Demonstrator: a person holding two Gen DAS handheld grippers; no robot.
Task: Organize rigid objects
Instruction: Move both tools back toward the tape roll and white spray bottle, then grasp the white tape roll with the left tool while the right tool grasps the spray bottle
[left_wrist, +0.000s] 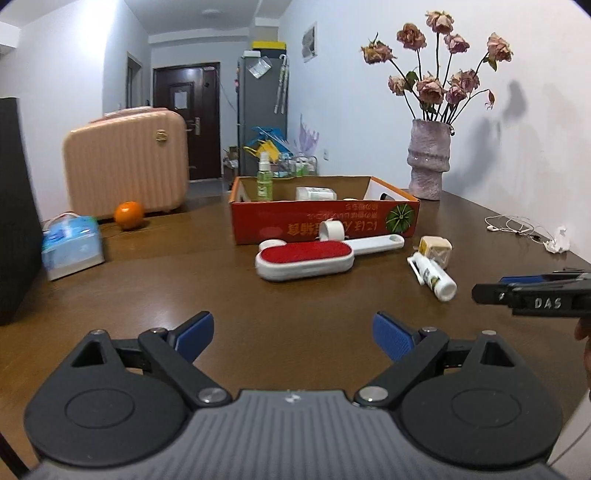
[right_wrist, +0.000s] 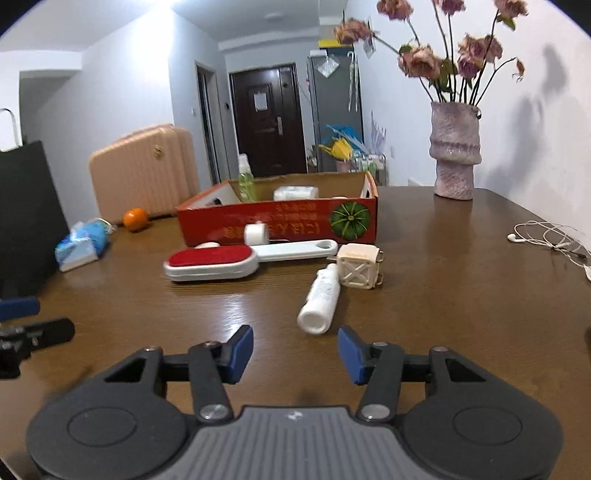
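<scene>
A red cardboard box (left_wrist: 325, 221) (right_wrist: 280, 221) stands mid-table with a green spray bottle (left_wrist: 264, 177) and a white container (left_wrist: 316, 193) inside. In front of it lie a red-and-white lint brush (left_wrist: 306, 258) (right_wrist: 210, 262), a white tape roll (left_wrist: 332, 229) (right_wrist: 256, 233), a cream cube (left_wrist: 436, 249) (right_wrist: 360, 266) and a white bottle (left_wrist: 436, 277) (right_wrist: 320, 299) on its side. My left gripper (left_wrist: 293, 338) is open over bare wood. My right gripper (right_wrist: 295, 350) is open just short of the white bottle, nothing between its pads; it also shows at the left wrist view's right edge (left_wrist: 480, 293).
An orange (left_wrist: 128, 215) and a blue tissue pack (left_wrist: 72, 247) sit at the table's left. A vase of dried roses (left_wrist: 428, 158) (right_wrist: 455, 151) stands at the back right, white earphones (right_wrist: 546, 236) lie by the right edge. A pink suitcase (left_wrist: 125, 162) is behind.
</scene>
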